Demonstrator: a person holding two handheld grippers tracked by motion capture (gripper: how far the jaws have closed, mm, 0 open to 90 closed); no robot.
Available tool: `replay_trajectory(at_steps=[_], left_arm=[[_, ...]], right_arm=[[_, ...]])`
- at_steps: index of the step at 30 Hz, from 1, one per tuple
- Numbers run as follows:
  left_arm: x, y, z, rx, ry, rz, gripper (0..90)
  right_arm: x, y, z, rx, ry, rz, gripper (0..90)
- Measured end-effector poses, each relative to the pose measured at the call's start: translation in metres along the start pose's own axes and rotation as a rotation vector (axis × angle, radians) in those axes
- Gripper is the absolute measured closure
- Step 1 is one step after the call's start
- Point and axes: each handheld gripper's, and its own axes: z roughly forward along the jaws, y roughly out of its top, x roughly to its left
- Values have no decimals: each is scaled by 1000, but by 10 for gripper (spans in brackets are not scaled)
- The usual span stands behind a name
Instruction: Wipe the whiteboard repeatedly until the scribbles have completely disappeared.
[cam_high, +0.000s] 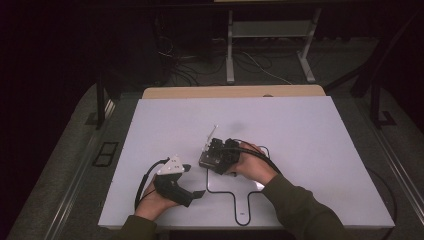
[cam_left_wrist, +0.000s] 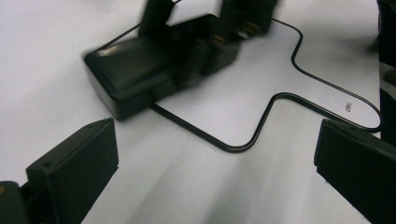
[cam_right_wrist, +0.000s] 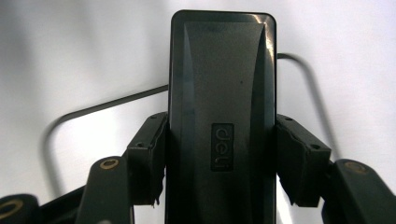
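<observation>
Right gripper (cam_right_wrist: 219, 163) is clamped on the black glossy hard-plastic rectangular box (cam_right_wrist: 222, 93) with an embossed logo, pads pressing its two long sides near the end closest to the gripper; the rest sticks out ahead of the jaws, over the black outline (cam_left_wrist: 280, 107) drawn on the white table (cam_high: 300, 130). Looks rigid, probably light, and slick, so it could slip or pivot. A mid-length hold would balance better. Left gripper (cam_left_wrist: 215, 154) is spread wide, empty, box ahead of it and apart.

One black box (cam_right_wrist: 222, 116), one drawn outline (cam_high: 235, 200), two claws on one white table (cam_high: 310, 135).
</observation>
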Motion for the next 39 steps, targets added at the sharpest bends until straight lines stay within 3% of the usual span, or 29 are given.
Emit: replay_trajectory(at_steps=[4, 8, 12, 19, 26, 32, 39], left_arm=[[0, 0, 0, 0, -1, 0, 0], [0, 0, 0, 1, -1, -4, 0], [0, -1, -1, -2, 0, -3, 0], [0, -1, -2, -2, 2, -4, 0], [0, -1, -1, 0, 2, -4, 0], [1, -1, -1, -2, 0, -5, 0], [1, -2, -1, -4, -2, -6, 0]], right_arm=[[-18, 6, 5, -3, 0, 65, 391], [-33, 9, 8, 2, -14, 92, 391], [-42, 8, 9, 7, -57, 103, 391], [-56, -2, 6, 14, -79, 132, 391], [-51, -3, 5, 23, -84, 124, 391], [-34, 4, 6, 2, -11, 92, 390], [-37, -4, 3, -39, 47, 126, 390]])
